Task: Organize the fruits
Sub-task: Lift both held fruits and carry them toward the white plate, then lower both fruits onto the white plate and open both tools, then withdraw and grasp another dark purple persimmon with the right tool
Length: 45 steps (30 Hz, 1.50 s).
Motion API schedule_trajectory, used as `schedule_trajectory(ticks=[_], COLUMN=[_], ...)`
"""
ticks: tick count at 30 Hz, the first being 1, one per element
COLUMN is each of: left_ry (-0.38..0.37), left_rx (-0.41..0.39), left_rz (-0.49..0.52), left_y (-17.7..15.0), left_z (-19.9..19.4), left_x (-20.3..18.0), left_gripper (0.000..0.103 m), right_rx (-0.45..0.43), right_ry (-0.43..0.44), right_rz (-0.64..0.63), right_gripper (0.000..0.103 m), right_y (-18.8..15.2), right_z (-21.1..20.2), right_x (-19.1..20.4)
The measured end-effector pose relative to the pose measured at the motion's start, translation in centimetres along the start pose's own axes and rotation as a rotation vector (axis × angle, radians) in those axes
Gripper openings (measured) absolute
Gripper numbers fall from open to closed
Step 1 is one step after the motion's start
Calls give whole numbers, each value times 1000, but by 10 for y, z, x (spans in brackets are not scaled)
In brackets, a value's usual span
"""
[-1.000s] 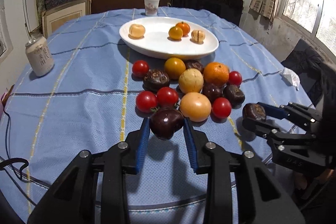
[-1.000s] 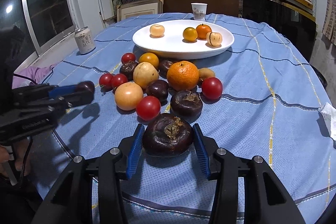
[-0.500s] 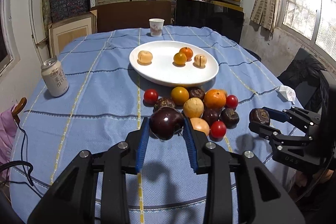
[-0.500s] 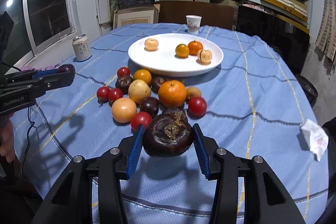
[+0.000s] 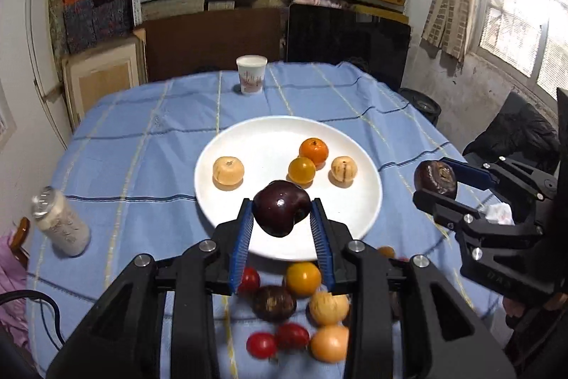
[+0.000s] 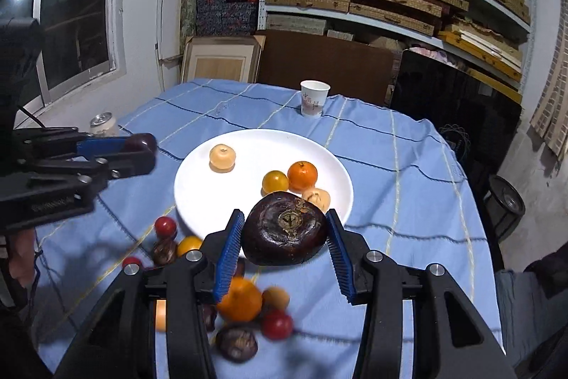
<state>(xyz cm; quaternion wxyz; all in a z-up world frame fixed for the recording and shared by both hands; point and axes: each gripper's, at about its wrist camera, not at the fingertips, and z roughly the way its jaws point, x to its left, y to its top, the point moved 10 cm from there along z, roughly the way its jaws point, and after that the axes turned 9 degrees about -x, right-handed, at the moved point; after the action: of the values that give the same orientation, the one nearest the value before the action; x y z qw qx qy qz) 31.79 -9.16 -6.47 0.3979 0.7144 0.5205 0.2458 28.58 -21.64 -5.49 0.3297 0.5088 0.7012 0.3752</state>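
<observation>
My left gripper (image 5: 281,222) is shut on a dark purple fruit (image 5: 280,212), held in the air over the near rim of the white plate (image 5: 255,137). My right gripper (image 6: 285,237) is shut on a dark brown flat fruit (image 6: 284,229), held above the plate's (image 6: 248,144) near right edge. The plate holds several small fruits: a pale one (image 5: 228,170), an orange (image 5: 313,151), a yellow one (image 5: 301,170) and a beige one (image 5: 343,168). A pile of loose fruits (image 5: 301,308) lies on the blue cloth below both grippers; it also shows in the right wrist view (image 6: 241,304).
A paper cup (image 5: 251,74) stands beyond the plate. A drink can (image 5: 60,224) stands at the table's left. A crumpled tissue (image 5: 497,214) lies at the right edge. Shelves with boxes fill the back wall.
Both grippers have risen and moved forward with their fruits, from above the loose pile to over the near edge of the plate.
</observation>
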Motion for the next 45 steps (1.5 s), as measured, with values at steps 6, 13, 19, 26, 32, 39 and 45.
schedule_trajectory(ticks=[6,13,19,26,32,39,45], left_ry=[18,50,47,-9,-1,17,36], left_rx=[107,108,48,61,92,121,148], left_rz=[-49,-107,-169,-118,-41,18,29], left_y=[-11,-14,-7,-57,-109,-144,-155], left_z=[77,104,68,0,-34,-51,-49], left_x=[22,41,50,32,15,0,2], left_gripper=[32,72,84,88,88,88,88], right_rx=[103,63,29,92,159,206,246], right_ry=[29,56,38,65,44,35,43], right_rz=[-6,19,53,98,96,126,149], right_gripper=[47,62,66,66,64,53,50], right_y=[-19,-17,-13,-66,-124,-142,-144], right_z=[72,86,55,-9,-30,-15,-3], right_x=[2,2,-5,11,35,42,45])
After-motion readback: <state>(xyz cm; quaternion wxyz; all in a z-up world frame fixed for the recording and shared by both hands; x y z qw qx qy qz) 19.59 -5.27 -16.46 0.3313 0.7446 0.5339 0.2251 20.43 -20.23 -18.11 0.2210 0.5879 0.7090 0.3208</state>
